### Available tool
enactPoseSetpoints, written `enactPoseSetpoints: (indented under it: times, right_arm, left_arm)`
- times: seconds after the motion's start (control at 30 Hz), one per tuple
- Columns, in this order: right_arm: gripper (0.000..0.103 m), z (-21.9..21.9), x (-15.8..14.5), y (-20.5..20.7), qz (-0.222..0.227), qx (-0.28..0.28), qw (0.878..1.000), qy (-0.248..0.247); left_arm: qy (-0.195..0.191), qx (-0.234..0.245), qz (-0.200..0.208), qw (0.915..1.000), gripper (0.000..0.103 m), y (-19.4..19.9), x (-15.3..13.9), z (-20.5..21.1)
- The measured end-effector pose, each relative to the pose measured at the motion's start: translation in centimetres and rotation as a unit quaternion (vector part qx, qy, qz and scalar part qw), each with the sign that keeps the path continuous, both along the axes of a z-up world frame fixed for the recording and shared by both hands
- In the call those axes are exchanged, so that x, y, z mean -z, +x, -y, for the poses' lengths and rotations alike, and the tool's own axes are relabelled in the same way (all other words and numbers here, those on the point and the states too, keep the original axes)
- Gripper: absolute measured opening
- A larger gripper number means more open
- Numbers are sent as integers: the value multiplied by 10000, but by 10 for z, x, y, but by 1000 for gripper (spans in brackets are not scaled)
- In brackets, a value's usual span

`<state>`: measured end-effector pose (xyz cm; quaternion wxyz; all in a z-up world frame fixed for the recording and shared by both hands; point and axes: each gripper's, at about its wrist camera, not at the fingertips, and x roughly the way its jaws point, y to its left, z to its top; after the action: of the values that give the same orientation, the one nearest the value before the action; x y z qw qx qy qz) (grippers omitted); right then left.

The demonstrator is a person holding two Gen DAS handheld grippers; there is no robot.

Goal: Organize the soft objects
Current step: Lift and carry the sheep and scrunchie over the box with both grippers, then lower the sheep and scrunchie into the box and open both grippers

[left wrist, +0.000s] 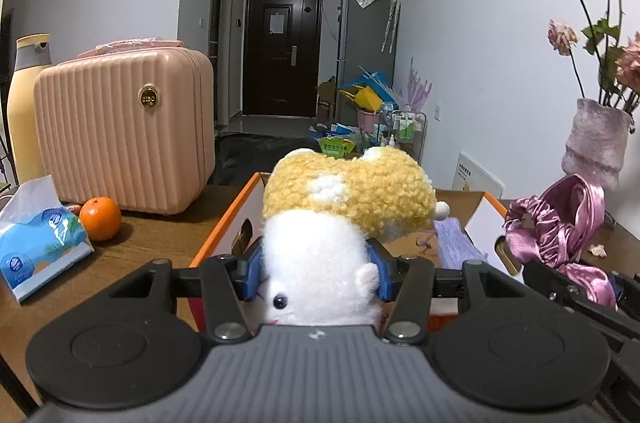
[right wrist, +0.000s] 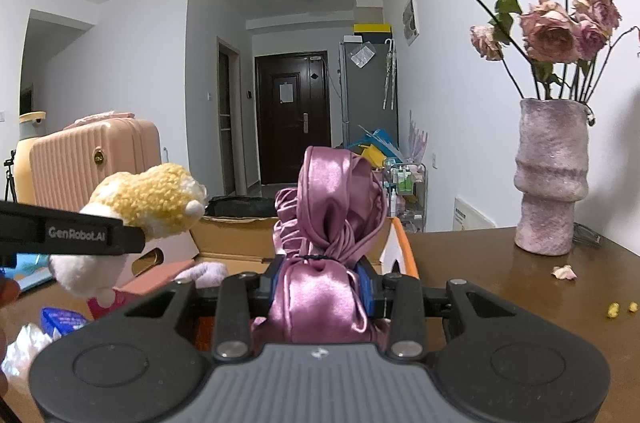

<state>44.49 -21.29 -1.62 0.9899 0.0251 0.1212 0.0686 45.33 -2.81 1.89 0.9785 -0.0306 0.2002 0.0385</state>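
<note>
From the left wrist camera, the left tool (left wrist: 318, 273) pinches a plush hamster (left wrist: 340, 223) by its white belly, the blue pads pressed into both sides; the toy's curly yellow back points away from the camera and its face with one black eye points toward it. The toy is held above the near end of the open cardboard box (left wrist: 224, 223) with orange edges, which stands on the brown desk (left wrist: 160, 243). Inside the box, right of the toy, lies a lilac fabric piece (left wrist: 456, 239). Left of the box on the desk are an orange (left wrist: 100, 218), a blue tissue pack (left wrist: 40, 243) and a pink ribbed case (left wrist: 124, 131), with a yellow bottle (left wrist: 26, 103) behind the case. Right of the box, the right tool carries a pink satin bonnet (left wrist: 560, 231), and a purple vase (left wrist: 596, 143) of dried roses stands beyond it. From the right wrist camera, the right tool (right wrist: 322, 289) is pressed tight on the gathered neck of the pink satin bonnet (right wrist: 328, 223), which rises upright above the box's near right corner (right wrist: 400, 247). Left of the box, the plush hamster (right wrist: 140, 211) hangs in the left tool (right wrist: 80, 235). The vase (right wrist: 552, 179) stands on the desk (right wrist: 480, 263) right of the box, a fallen petal (right wrist: 564, 271) near its base.
</note>
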Motion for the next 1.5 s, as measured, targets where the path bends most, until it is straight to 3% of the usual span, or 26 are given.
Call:
enactPoseSetpoints:
  times: [0.87, 1.3, 1.4, 1.47, 1.5]
  right_arm:
    - [35, -14, 7, 81, -123, 38, 9999, -40]
    - [36, -10, 16, 103, -490, 6, 9988, -50]
    - [48, -9, 17, 102, -518, 31, 9986, -60]
    - [69, -7, 16, 100, -480, 51, 9988, -34]
    - [76, -6, 16, 98, -421, 90, 9991, -11]
  left_arm:
    - [-25, -378, 70, 9993, 52, 73, 0, -11]
    - [90, -443, -89, 9989, 54, 93, 10, -14]
    - [174, -461, -77, 9988, 65, 92, 12, -12]
    - [209, -529, 1, 9984, 91, 90, 11, -13]
    - [165, -536, 43, 9984, 97, 88, 10, -14]
